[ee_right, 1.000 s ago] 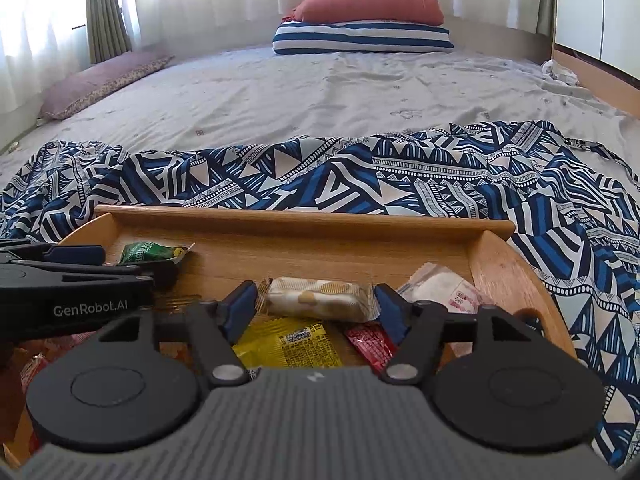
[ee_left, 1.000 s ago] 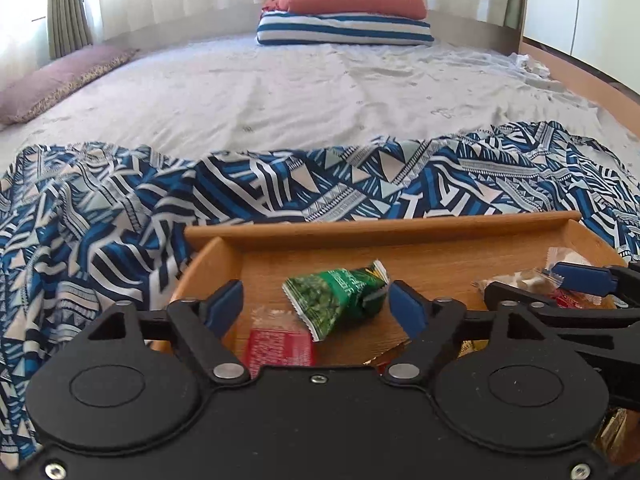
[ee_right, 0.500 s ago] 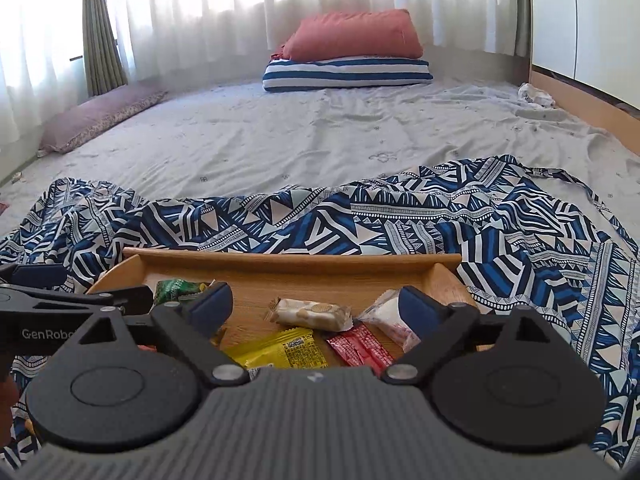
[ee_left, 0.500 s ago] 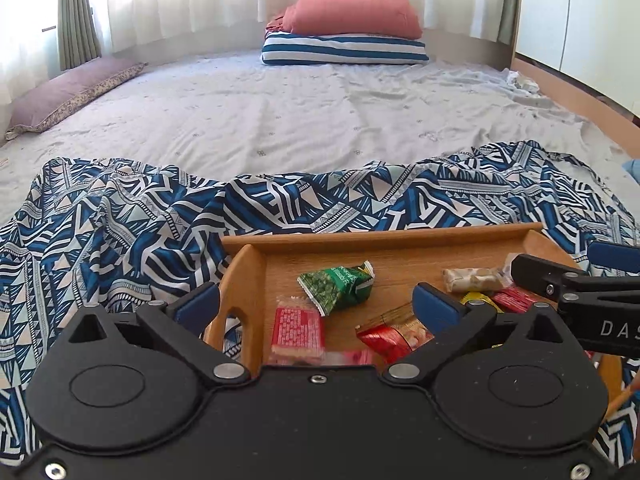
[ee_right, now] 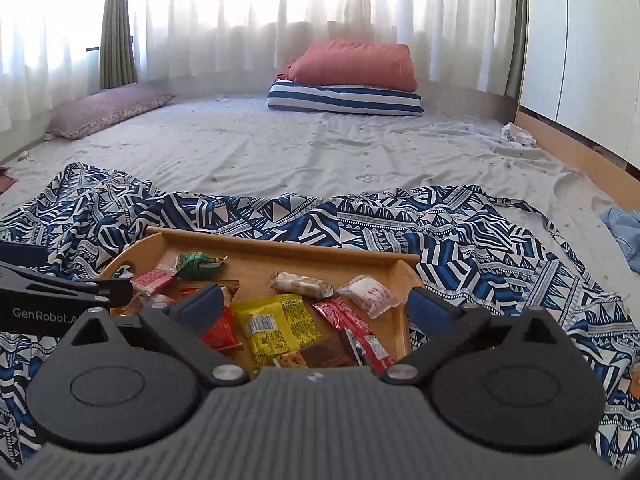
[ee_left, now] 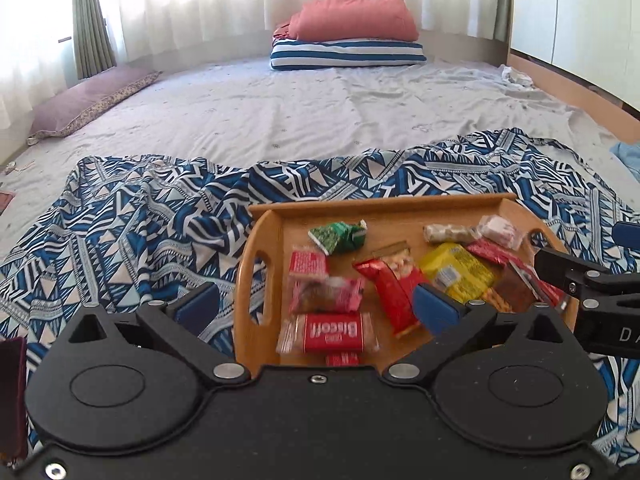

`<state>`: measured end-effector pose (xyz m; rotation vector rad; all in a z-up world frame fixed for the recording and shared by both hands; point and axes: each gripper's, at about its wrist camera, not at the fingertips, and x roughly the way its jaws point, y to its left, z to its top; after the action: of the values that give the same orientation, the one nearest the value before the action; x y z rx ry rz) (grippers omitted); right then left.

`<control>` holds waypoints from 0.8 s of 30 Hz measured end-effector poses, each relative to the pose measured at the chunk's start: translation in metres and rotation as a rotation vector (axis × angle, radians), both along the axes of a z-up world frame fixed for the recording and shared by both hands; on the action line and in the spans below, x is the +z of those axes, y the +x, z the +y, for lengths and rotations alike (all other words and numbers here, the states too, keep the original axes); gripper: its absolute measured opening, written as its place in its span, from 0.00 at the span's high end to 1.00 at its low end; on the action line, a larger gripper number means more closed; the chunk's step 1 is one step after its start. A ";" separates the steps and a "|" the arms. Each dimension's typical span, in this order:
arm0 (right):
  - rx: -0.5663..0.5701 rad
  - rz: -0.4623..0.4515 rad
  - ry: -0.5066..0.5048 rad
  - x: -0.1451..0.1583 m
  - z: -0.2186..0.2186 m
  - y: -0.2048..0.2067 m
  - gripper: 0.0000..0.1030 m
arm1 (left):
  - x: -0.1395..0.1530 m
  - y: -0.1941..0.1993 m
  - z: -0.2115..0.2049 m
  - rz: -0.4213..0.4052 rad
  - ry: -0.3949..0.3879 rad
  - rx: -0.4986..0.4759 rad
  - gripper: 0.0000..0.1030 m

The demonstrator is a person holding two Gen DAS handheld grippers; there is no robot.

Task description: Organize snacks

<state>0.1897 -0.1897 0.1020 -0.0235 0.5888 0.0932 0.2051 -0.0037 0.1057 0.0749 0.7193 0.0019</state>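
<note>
Left gripper (ee_left: 316, 306): jaws spread wide, nothing between the pads, held above the near left end of the wooden tray (ee_left: 250, 256). Its left fingertip sits outside the tray's left rim over the patterned cloth (ee_left: 132, 224); the right one is over the snacks.

Right gripper (ee_right: 314, 308): also spread wide and empty, above the tray's near right end, right fingertip just past the right rim.

Tray contents, near to far from the tray's front edge:
- red Biscoff pack (ee_left: 334, 332), nearest the front, left half
- clear-and-red cookie pack (ee_left: 326, 296) just behind it (blurred, print unreadable)
- red peanut bag (ee_left: 390, 284) at centre
- yellow packet (ee_left: 456, 272) right of centre, with a brown packet (ee_right: 326, 350) and red sachets (ee_right: 352, 322) crowded against it
- small red square pack (ee_left: 308, 264) beside the left handle cutout
- green packet (ee_left: 338, 236) near the far wall, left side
- clear biscuit bar (ee_right: 300, 284) and a pink-printed clear pack (ee_right: 368, 294) toward the far right corner

Snacks overlap in the right half; bare wood shows along the far wall and between the green packet and the biscuit bar.

Around the tray: cloth on all visible sides, rumpled to the left. Beyond the far wall lies open grey bedsheet (ee_right: 320, 160), then a striped pillow (ee_right: 344, 98) with a red pillow (ee_right: 356, 64) on top, and a mauve pillow (ee_right: 108, 108) far left. Curtains behind.
</note>
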 end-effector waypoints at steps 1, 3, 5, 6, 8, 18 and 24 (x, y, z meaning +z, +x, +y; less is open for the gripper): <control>-0.001 -0.003 0.006 0.000 -0.001 -0.007 0.00 | 0.000 -0.009 -0.001 -0.003 0.003 0.010 0.00; 0.000 -0.008 0.011 0.000 -0.001 -0.020 0.00 | -0.002 -0.024 -0.002 -0.003 0.005 0.014 0.00; 0.001 -0.015 0.011 -0.002 -0.001 -0.034 0.00 | -0.004 -0.040 -0.003 -0.006 0.002 0.003 0.00; 0.004 -0.019 0.013 -0.002 -0.001 -0.039 0.00 | -0.005 -0.047 -0.003 -0.008 -0.002 0.000 0.00; 0.008 -0.028 0.018 -0.003 -0.001 -0.050 0.00 | -0.008 -0.061 -0.002 -0.016 -0.008 0.006 0.00; 0.014 -0.079 0.062 -0.003 -0.003 -0.096 0.00 | 0.008 -0.108 0.006 -0.069 -0.059 -0.006 0.00; 0.012 -0.116 0.067 0.010 -0.001 -0.116 0.00 | 0.030 -0.133 0.002 -0.115 -0.043 -0.033 0.00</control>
<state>0.0733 -0.1912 0.1121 0.0326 0.4697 0.1227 0.0720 -0.0015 0.1354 0.0457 0.6031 -0.0407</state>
